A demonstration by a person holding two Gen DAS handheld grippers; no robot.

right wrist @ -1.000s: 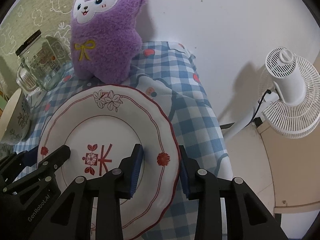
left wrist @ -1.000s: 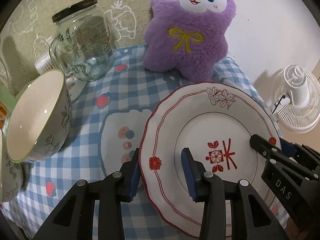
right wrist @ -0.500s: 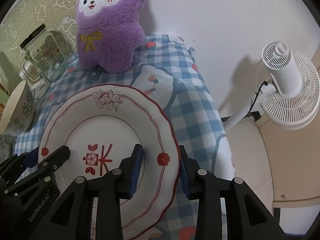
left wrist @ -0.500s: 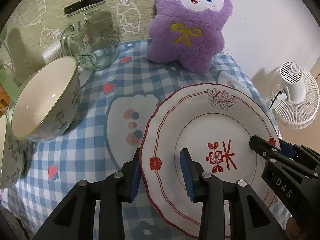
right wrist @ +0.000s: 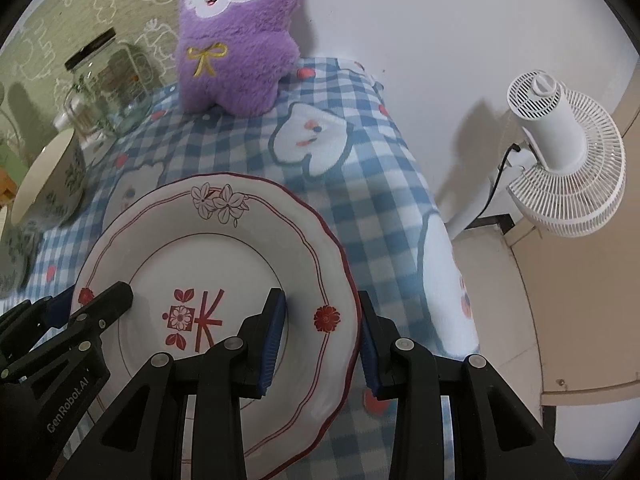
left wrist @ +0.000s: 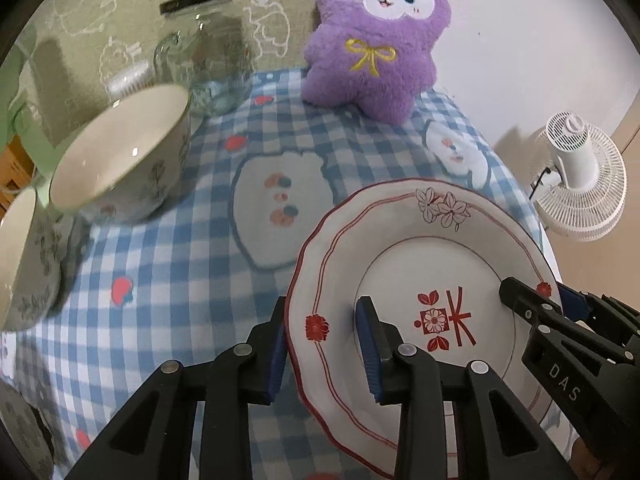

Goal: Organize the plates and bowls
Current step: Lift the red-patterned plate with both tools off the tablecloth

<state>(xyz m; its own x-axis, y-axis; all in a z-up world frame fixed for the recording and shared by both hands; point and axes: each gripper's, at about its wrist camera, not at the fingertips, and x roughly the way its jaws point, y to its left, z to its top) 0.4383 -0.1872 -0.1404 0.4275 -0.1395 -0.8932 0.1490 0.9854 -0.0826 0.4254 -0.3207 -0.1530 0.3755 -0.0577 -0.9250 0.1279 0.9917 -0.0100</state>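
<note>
Checked tablecloth (left wrist: 168,264) carrying bowl (left wrist: 120,164), jar (left wrist: 208,52), plush (left wrist: 376,40)

I held the plate (left wrist: 424,264) over the tablecloth (left wrist: 192,264), my left gripper (left wrist: 322,344) on its left rim, my right gripper (right wrist: 320,340) opposite. The bowl (left wrist: 120,160) stood left of the plate; the jar (left wrist: 208,56) and plush (left wrist: 376,40) stood behind.

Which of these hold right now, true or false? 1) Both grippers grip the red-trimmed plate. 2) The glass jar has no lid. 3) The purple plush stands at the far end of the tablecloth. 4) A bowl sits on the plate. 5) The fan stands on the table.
1) True: left gripper and right gripper each clamp the rim of the plate.
2) False: the glass jar has a dark lid.
3) True: purple plush.
4) False: the bowl sits on the tablecloth; the plate is bare.
5) False: the fan stands beside the table.
</note>
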